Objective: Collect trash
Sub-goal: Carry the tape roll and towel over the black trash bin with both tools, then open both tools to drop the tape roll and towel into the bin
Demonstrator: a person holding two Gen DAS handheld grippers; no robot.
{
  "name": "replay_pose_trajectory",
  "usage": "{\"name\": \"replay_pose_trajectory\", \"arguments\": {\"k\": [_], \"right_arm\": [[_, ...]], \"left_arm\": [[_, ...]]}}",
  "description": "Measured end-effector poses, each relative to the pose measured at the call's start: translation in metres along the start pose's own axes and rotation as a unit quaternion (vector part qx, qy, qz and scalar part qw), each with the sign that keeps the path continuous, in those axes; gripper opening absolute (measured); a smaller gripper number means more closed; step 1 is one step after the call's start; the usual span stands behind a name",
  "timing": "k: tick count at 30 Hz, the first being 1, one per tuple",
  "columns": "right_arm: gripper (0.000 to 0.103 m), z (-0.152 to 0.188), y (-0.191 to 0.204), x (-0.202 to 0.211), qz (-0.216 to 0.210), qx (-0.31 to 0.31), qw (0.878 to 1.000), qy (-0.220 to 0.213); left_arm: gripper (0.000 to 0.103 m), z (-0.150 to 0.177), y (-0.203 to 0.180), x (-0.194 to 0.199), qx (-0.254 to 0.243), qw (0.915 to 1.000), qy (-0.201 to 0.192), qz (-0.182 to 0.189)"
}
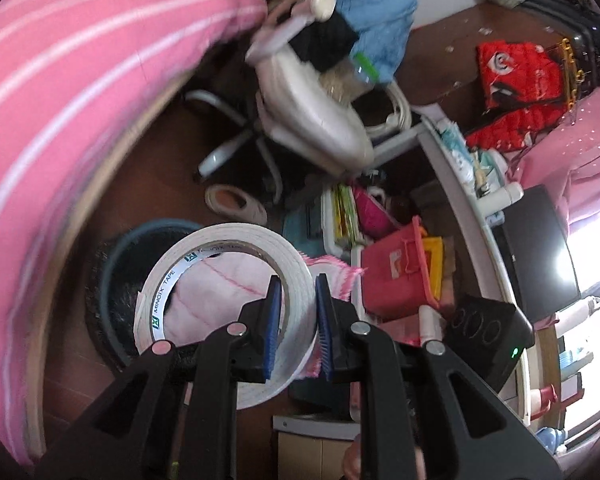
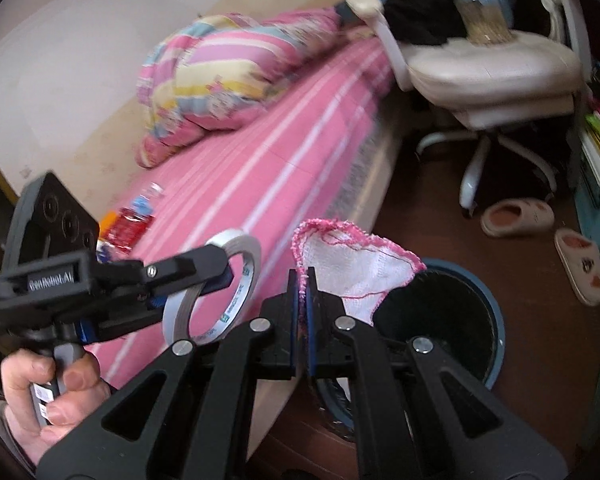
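While both jaws pinch tape roll (image 1: 224,316) and cloth (image 2: 356,272), dark bin (image 2: 444,320) gapes below

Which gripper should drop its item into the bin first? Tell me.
Right. The right gripper holds the pink-edged cloth directly beside the bin opening, while the left gripper holds the tape roll farther over, against the bed.

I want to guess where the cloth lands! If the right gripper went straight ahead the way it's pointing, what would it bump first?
Probably the trash bin. The right gripper, shut on the pink-edged cloth, points at the bin's dark opening just beyond. Depth is hard to judge, so it might clip the near rim first.
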State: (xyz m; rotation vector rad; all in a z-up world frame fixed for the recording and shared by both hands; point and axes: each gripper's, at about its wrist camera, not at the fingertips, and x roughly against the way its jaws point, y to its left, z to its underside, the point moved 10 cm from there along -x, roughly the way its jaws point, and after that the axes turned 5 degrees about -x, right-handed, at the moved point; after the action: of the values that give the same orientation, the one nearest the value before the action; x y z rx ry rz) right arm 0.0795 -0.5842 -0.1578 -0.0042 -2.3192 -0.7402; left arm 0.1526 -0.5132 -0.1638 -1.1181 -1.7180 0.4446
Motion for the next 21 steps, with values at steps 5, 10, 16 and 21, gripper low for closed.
{"name": "replay_pose_trajectory", "arguments": {"k": [5, 10, 16, 21], "right_arm": [[0.004, 0.013, -0.024, -0.018, 0.026, -0.012, 0.999, 0.017], [0.004, 0.020, -0.044, -0.027, 0.048, -0.017, 0.998, 0.030], [0.009, 0.027, -0.061, -0.026, 0.078, -0.023, 0.996, 0.039], [0.074, 0.026, -0.066, -0.013, 0.112, -0.015, 0.993, 0.020]], "left_arm": [[0.017, 0.009, 0.009, -0.047, -0.005, 0.9985, 0.054, -0.003], [0.017, 0.020, 0.021, -0.075, -0.009, 0.9956, 0.092, -0.011], [0.043, 0.030, 0.039, -0.094, 0.007, 0.9922, 0.122, -0.024], [0.075, 0.027, 0.054, -0.092, 0.025, 0.9903, 0.122, -0.062]]}}
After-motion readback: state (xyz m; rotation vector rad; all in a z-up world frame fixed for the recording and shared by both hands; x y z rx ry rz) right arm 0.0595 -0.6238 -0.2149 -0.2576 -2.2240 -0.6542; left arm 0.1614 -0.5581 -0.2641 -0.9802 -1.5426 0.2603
